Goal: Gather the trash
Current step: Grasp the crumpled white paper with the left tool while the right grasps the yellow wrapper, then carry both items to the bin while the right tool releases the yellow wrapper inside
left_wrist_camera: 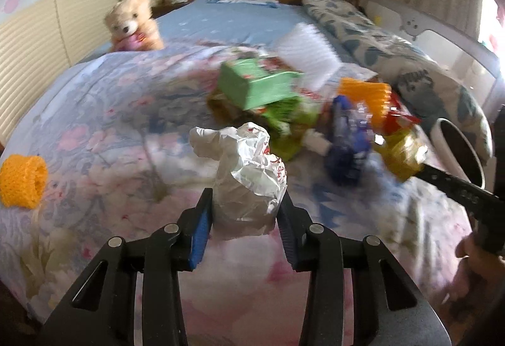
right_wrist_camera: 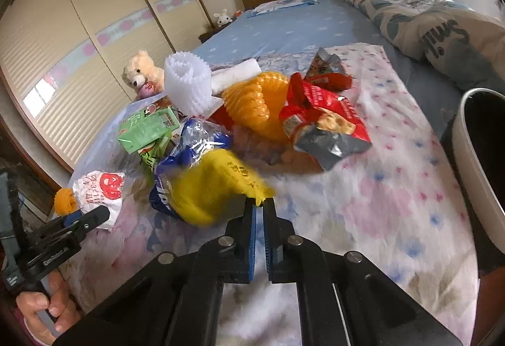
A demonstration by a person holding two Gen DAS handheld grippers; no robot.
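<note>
While blurred, yellow wrapper [right_wrist_camera: 214,188] seemingly between fingers [right_wrist_camera: 251,219]

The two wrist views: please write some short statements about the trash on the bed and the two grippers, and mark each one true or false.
1. The left gripper is closed on a crumpled white wrapper. True.
2. The right gripper stands wide open over the bed. False: it is shut, pinching the edge of a yellow bag.
3. A green carton lies in the trash pile. True.
4. The teddy bear sits inside the white bin. False: it sits on the bed, near the wardrobe.
5. A red snack bag lies beside orange foam netting. True.
</note>
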